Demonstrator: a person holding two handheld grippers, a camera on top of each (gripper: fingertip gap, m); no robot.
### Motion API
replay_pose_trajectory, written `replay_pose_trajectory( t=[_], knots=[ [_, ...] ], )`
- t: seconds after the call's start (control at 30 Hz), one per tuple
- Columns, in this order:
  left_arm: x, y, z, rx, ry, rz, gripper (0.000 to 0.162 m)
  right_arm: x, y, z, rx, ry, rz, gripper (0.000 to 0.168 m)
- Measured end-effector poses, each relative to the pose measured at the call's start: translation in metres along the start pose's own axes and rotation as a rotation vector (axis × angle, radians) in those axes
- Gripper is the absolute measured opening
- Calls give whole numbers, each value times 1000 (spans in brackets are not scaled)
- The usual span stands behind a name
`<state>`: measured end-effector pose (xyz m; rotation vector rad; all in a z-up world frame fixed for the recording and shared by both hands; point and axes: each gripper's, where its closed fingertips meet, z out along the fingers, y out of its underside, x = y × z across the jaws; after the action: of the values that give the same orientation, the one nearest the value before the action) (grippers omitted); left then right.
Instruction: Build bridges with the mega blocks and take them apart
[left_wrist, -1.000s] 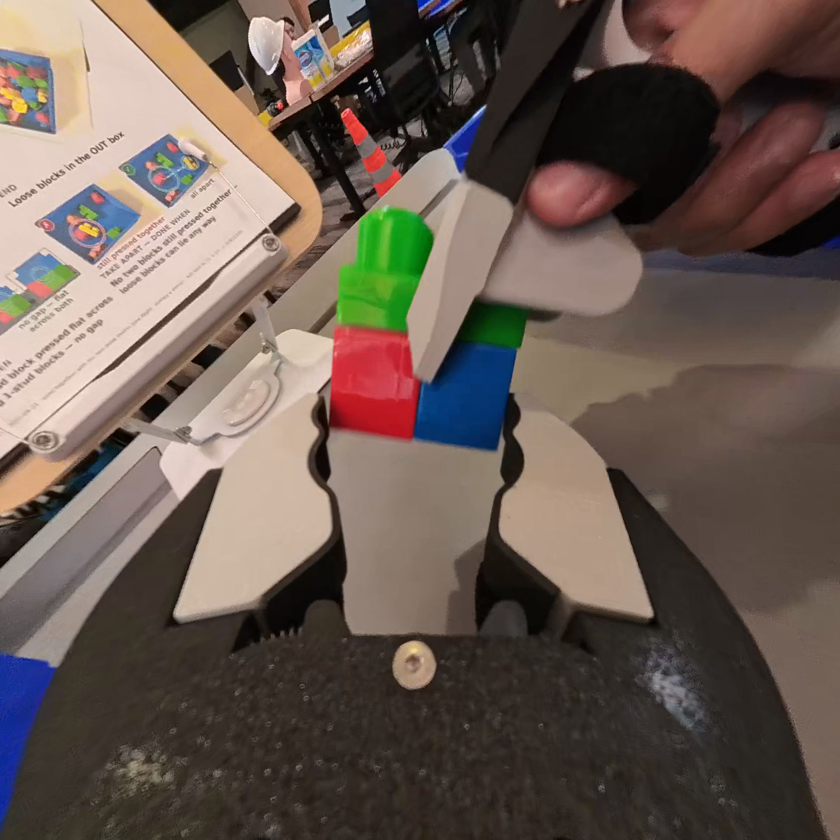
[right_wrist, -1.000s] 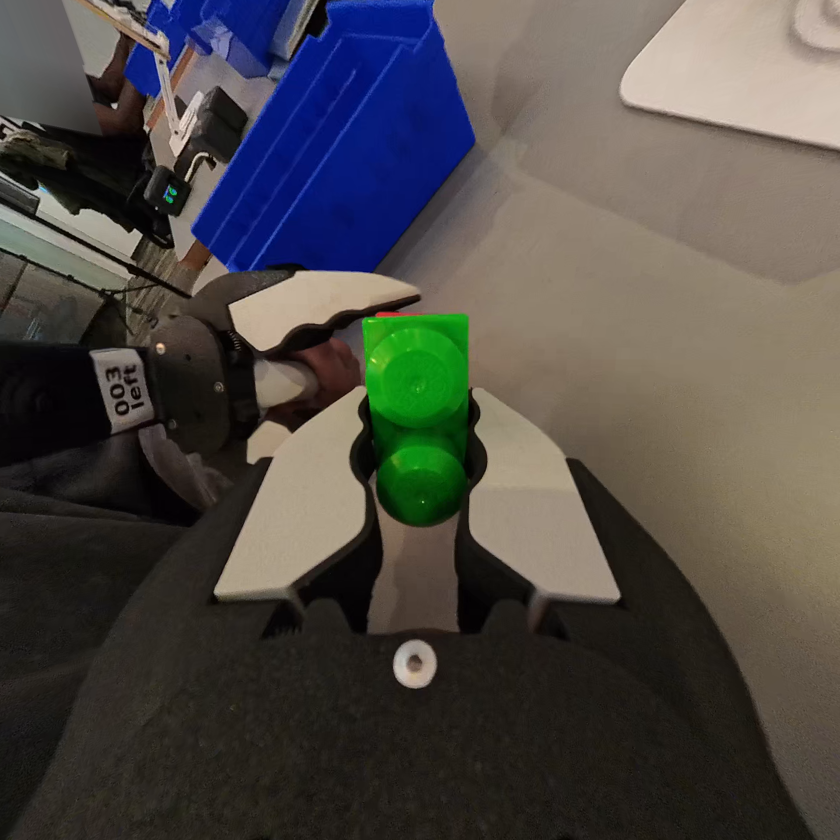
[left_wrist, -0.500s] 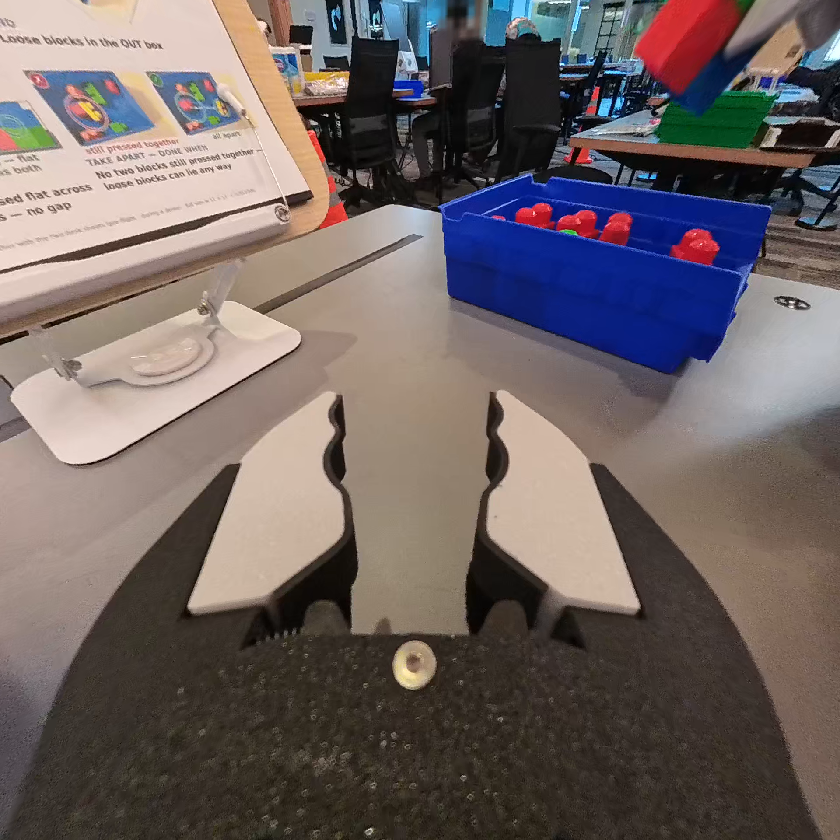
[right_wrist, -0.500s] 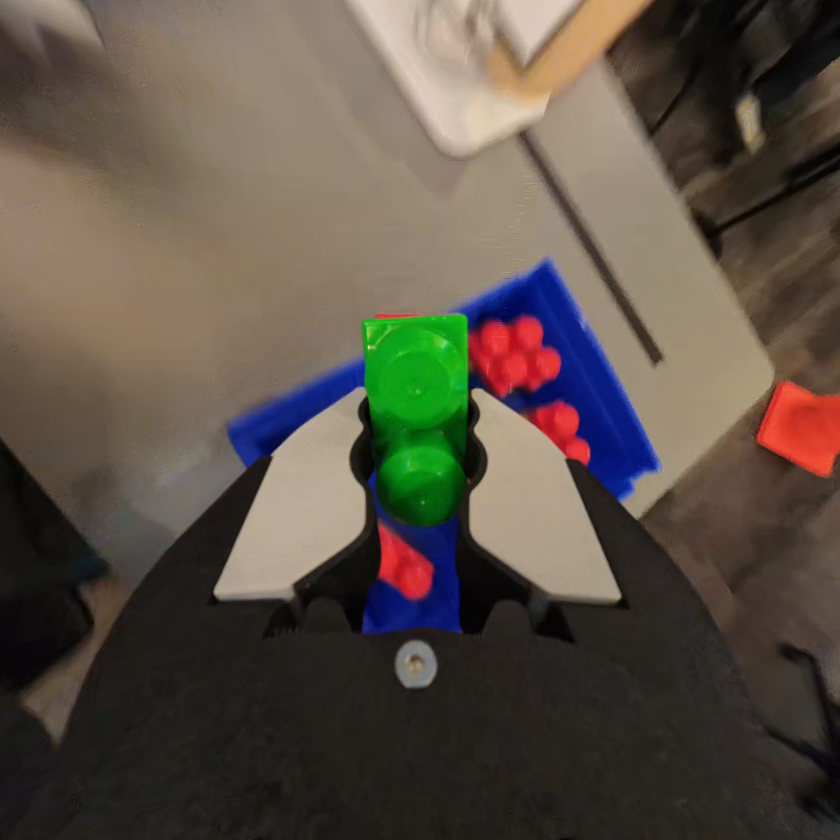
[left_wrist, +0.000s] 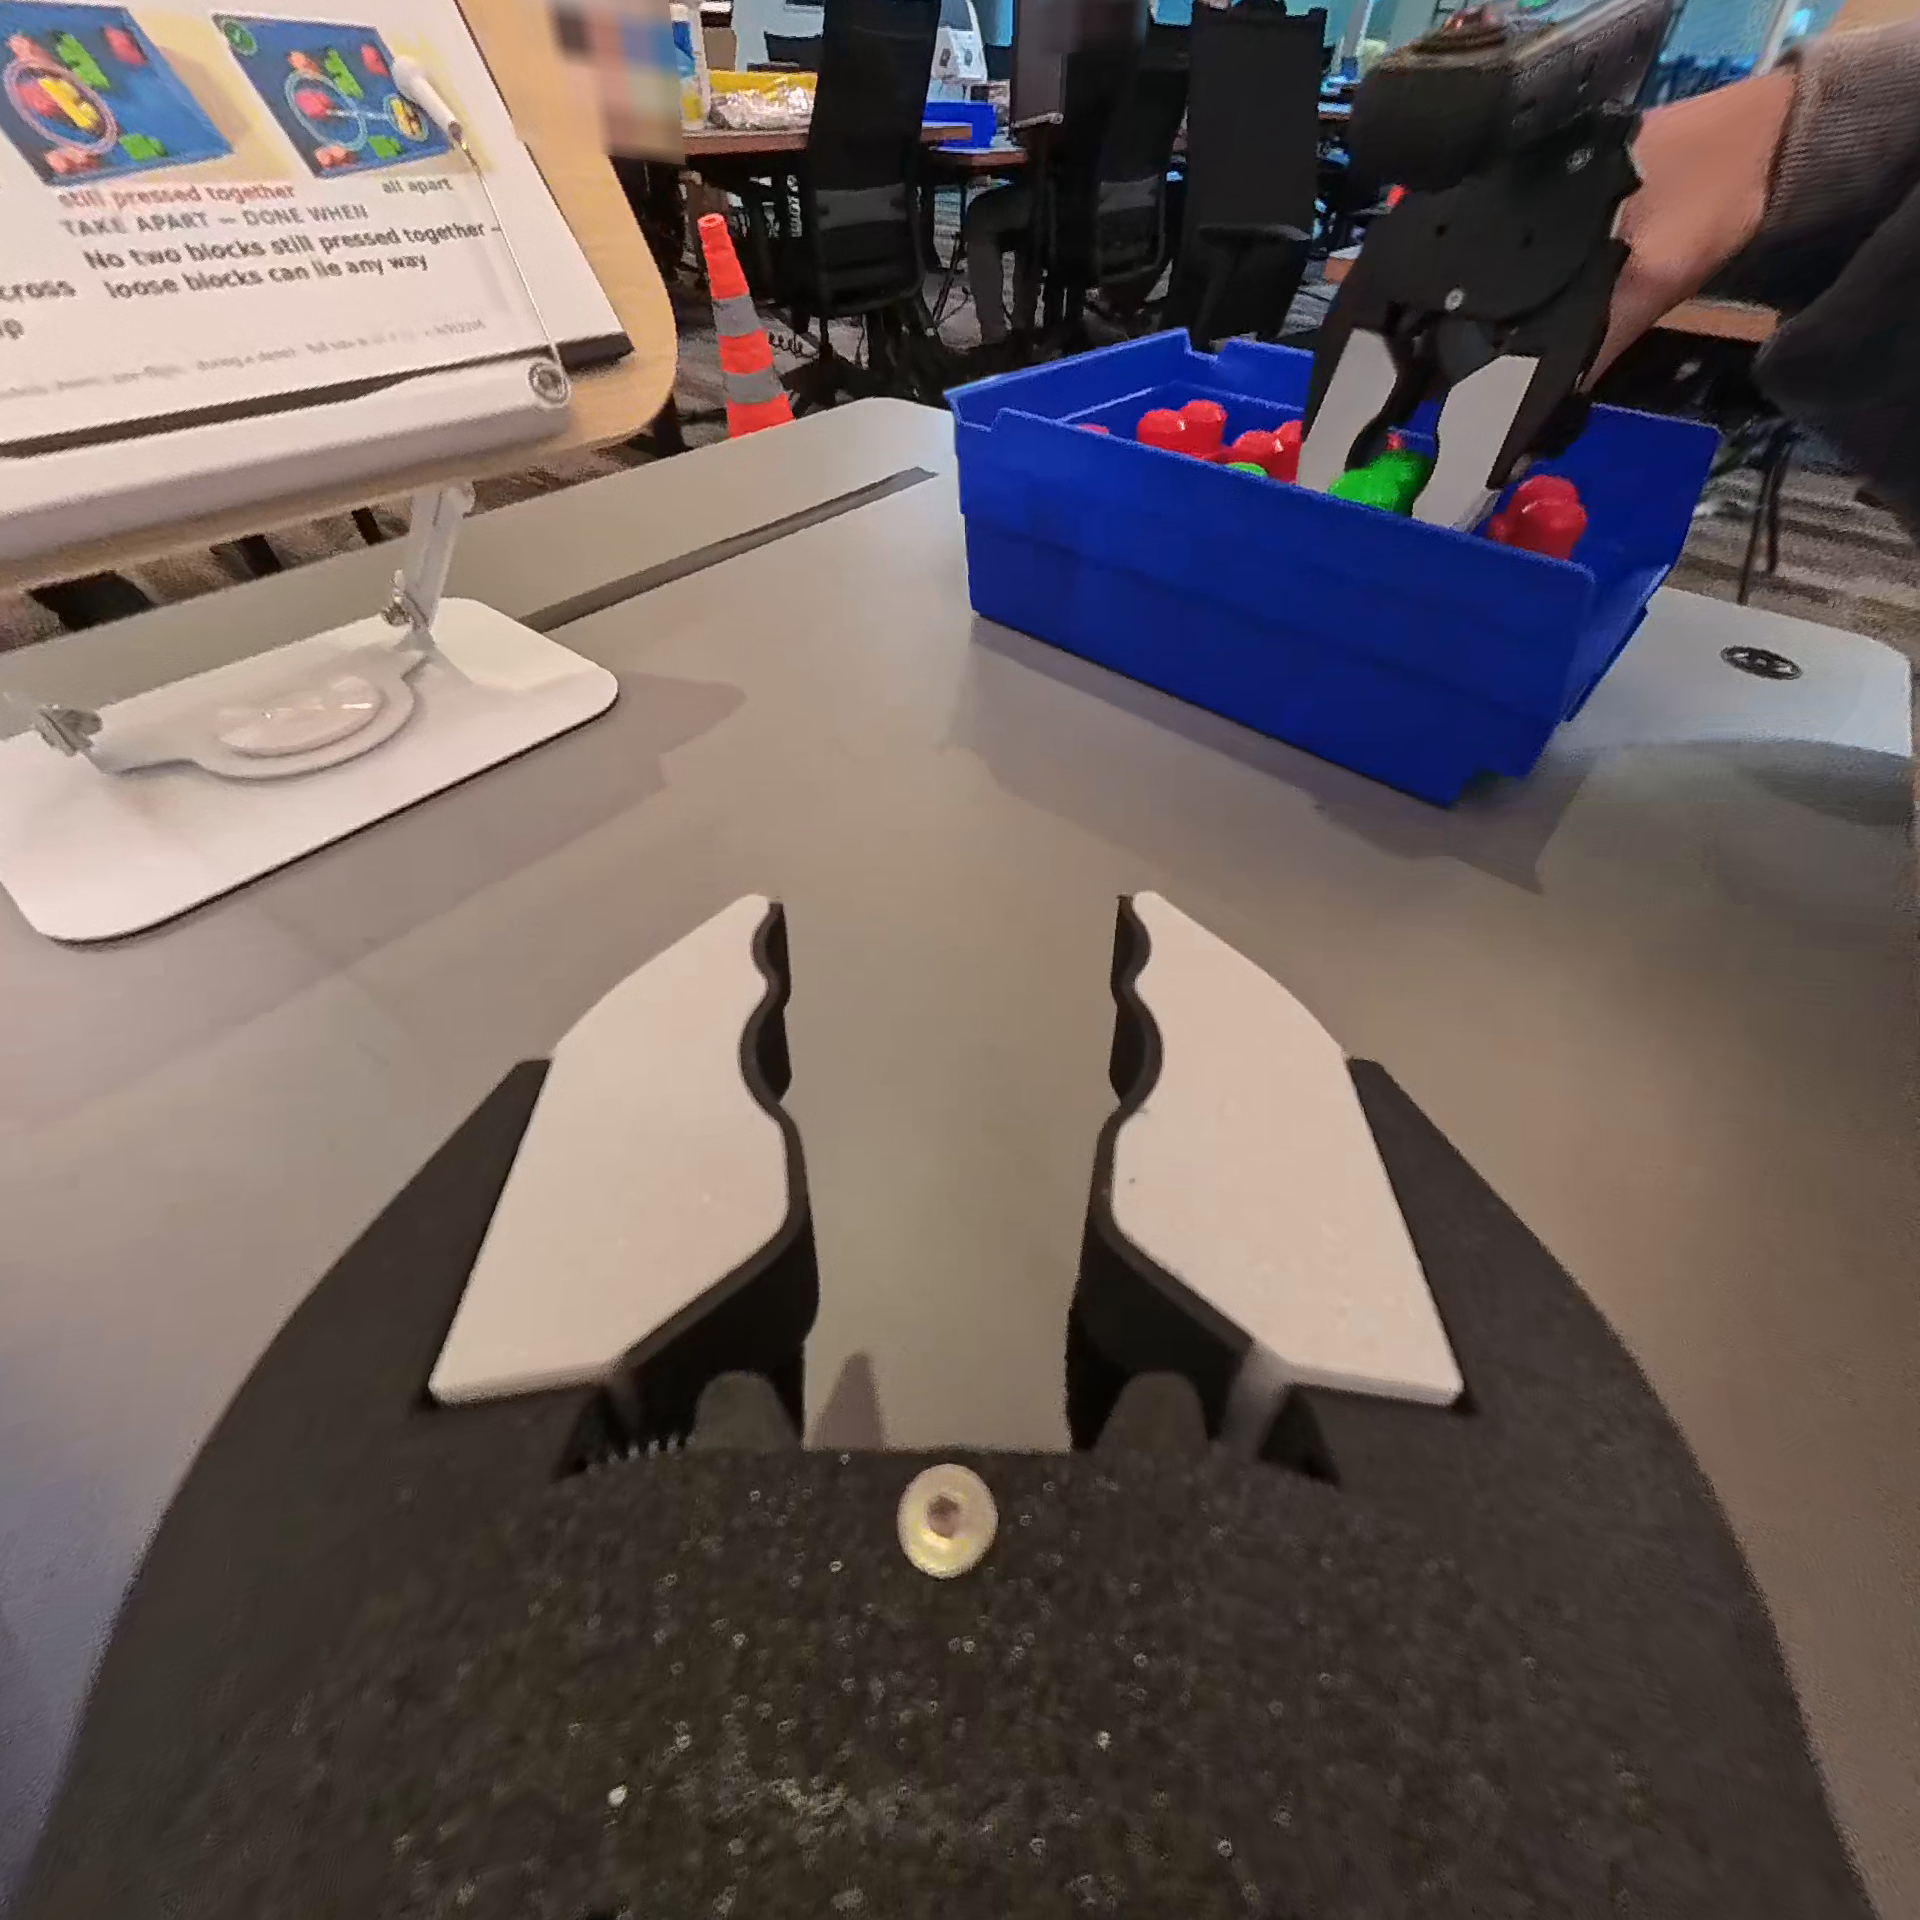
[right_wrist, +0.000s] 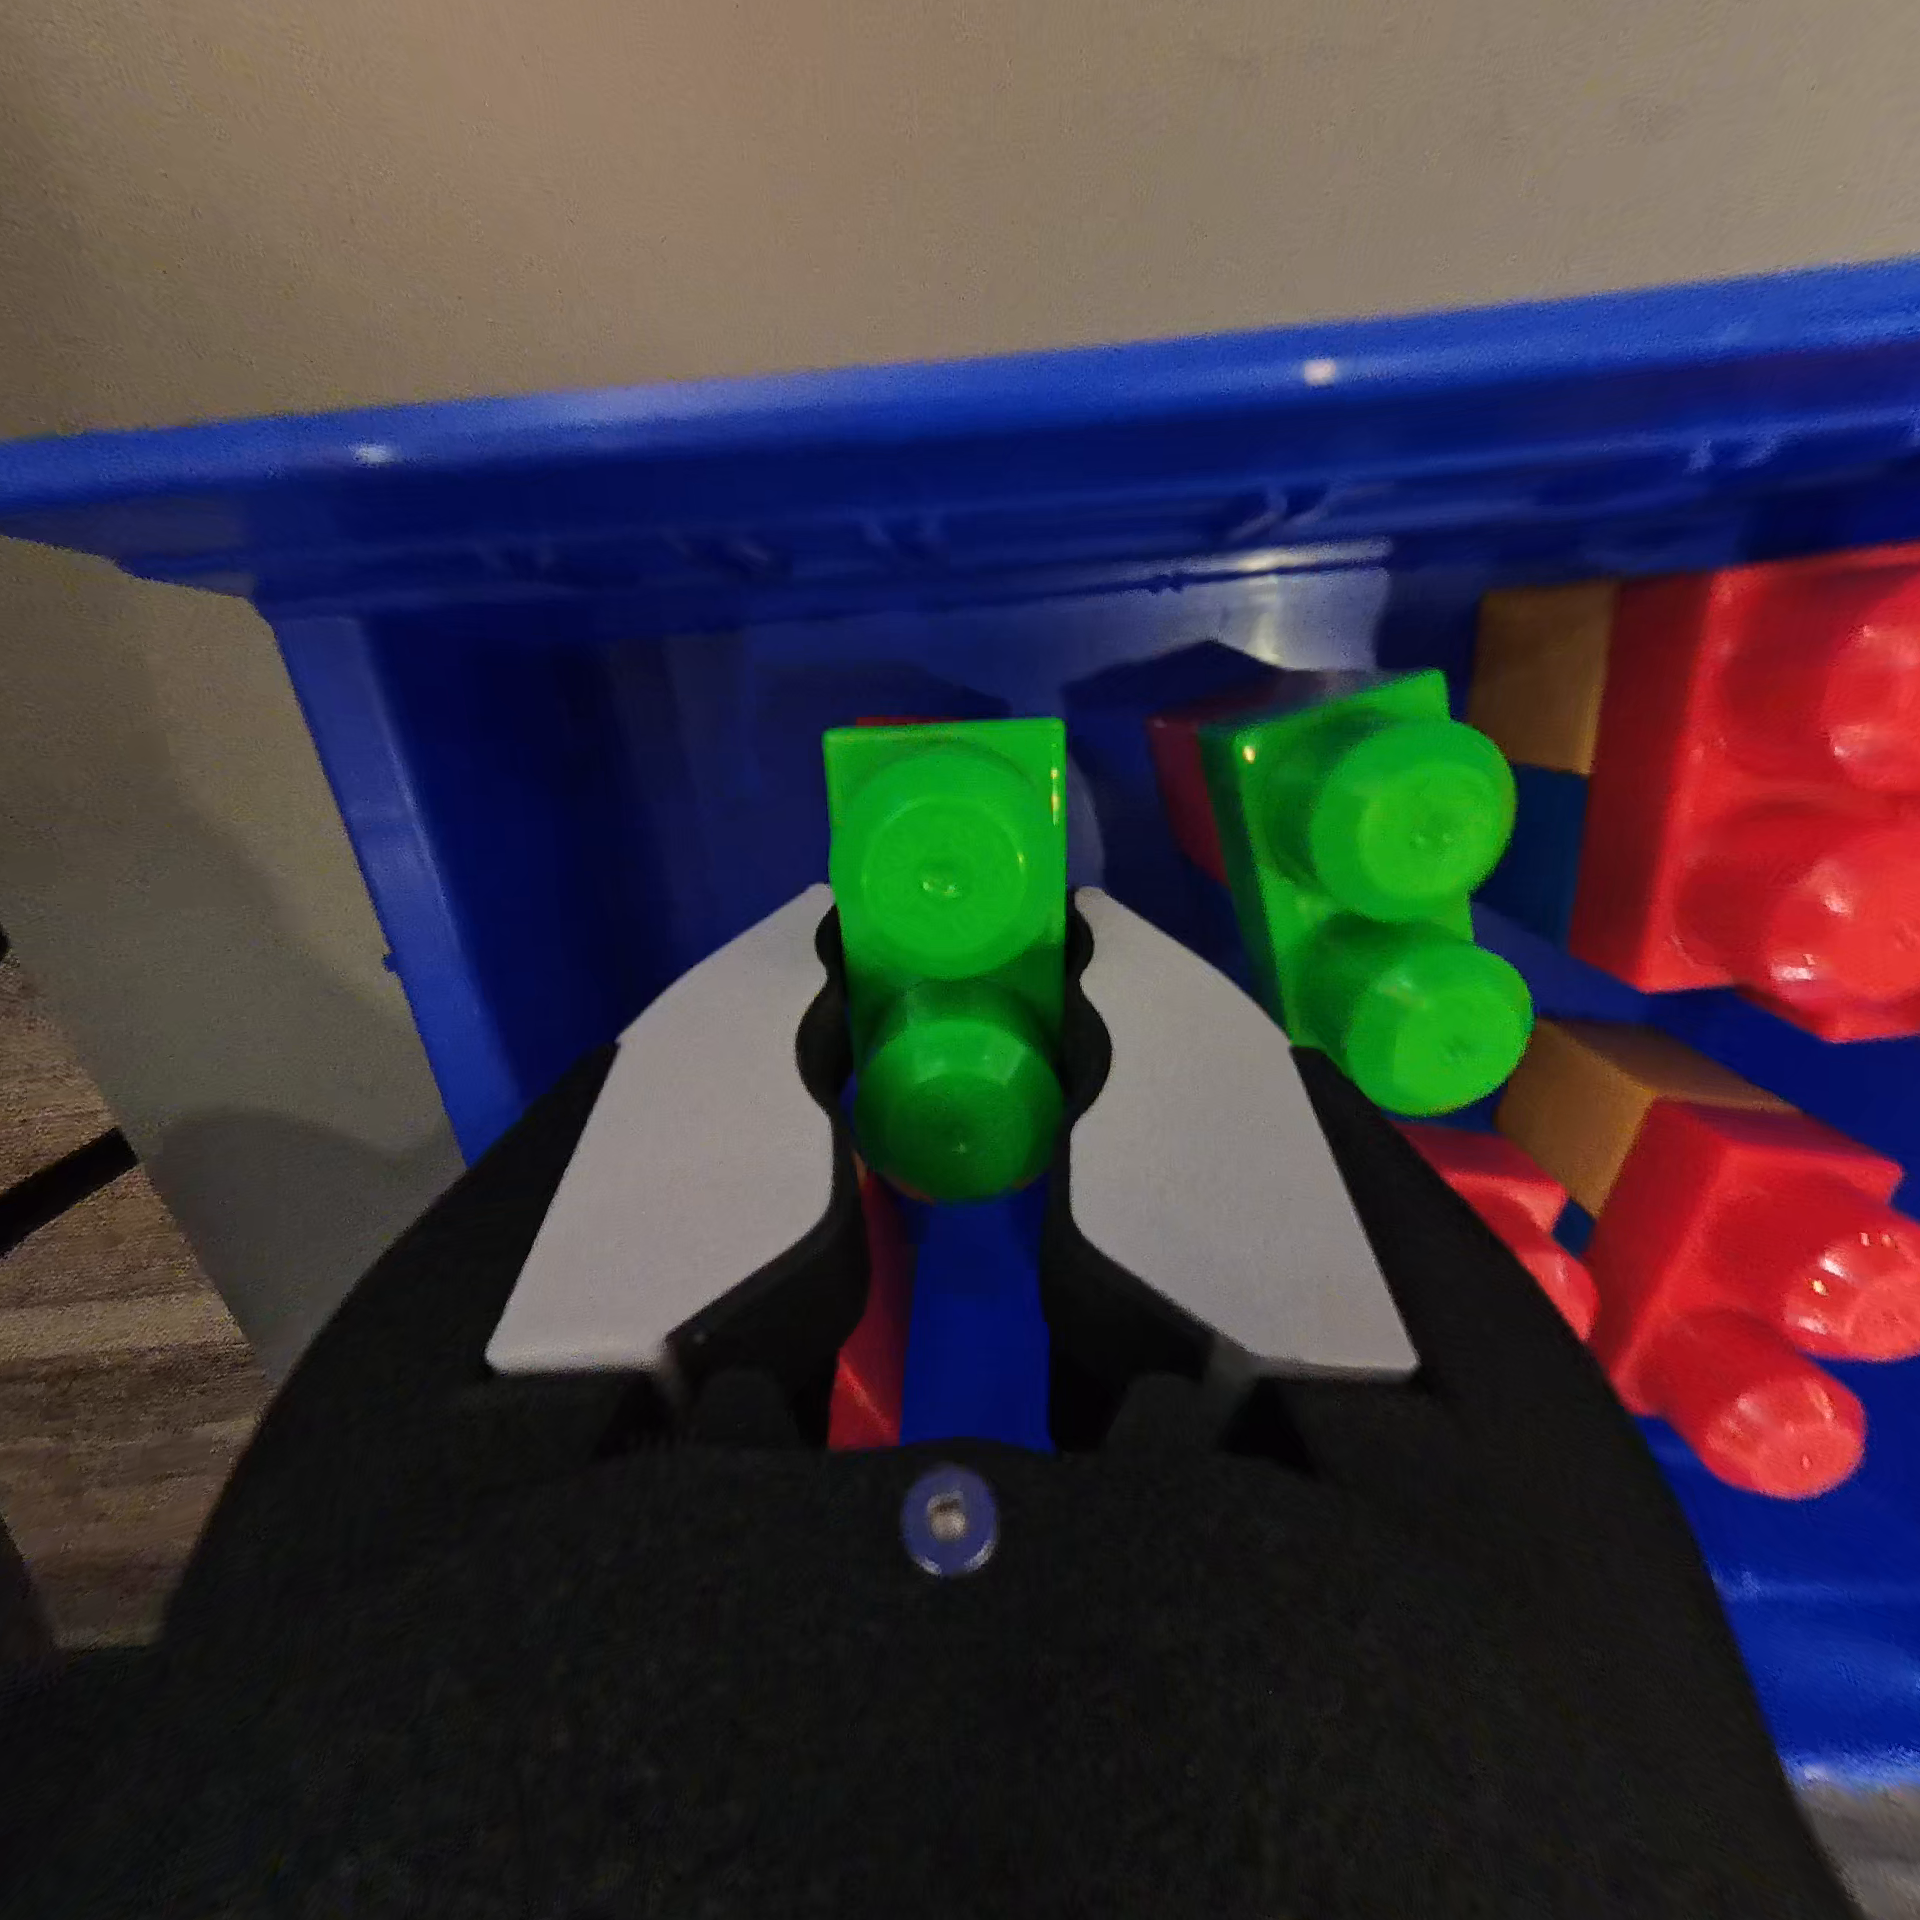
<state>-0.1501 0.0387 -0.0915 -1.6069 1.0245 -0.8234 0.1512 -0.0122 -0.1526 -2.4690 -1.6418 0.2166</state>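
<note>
The right hand-held gripper (right_wrist: 951, 997) pinched a green block (right_wrist: 945, 883), holding it down inside the blue bin (right_wrist: 935, 488). Another green block (right_wrist: 1382, 894) and red blocks (right_wrist: 1766, 821) lay just to its right. The left hand-held gripper (left_wrist: 948, 935) was spread wide with nothing in it, above the gray counter (left_wrist: 883, 748). The bin sat ahead, to its right.

A smooth grey counter (left_wrist: 935, 790) with a dark slot running across its far part carries two things. A blue plastic bin (left_wrist: 1268, 644) sits at the far right, and the flat white base of a document stand (left_wrist: 312, 748) rests at the left, well apart from it.
</note>
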Motion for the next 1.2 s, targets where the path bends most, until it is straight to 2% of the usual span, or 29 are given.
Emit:
replay_pose_trajectory(
  t=[0.2,0.47,0.57,0.6,0.63,0.77,0.83,0.93,1.03,1.1,1.2],
  knots=[
    [7,3,-9,11,-2,-63,59,-8,5,18,-12,-39,-77,38],
    [11,3,-9,10,19,-94,59,-31,5,18,12,-133,-95,38],
    [14,2,-9,11,25,-96,59,-33,3,19,14,-100,-110,39],
    [14,2,-10,11,25,-94,59,-33,2,17,26,-90,-91,47],
    [15,1,-10,11,27,-93,59,-32,-1,13,45,-87,-63,60],
    [19,0,-19,24,20,-112,61,-28,-1,-40,63,-22,36,61],
    [20,-1,-26,36,13,-128,62,-17,-5,-83,109,125,95,67],
    [22,-6,-38,60,-15,-133,65,-10,-27,-153,318,412,189,74],
    [29,-12,-53,81,-53,-113,70,-39,-74,-195,740,576,249,76],
    [36,-15,-67,86,-83,-84,71,-71,-108,-187,974,592,259,73],
    [38,-20,-91,85,-182,-33,74,-110,-150,-136,1151,654,310,73]
  ],
)
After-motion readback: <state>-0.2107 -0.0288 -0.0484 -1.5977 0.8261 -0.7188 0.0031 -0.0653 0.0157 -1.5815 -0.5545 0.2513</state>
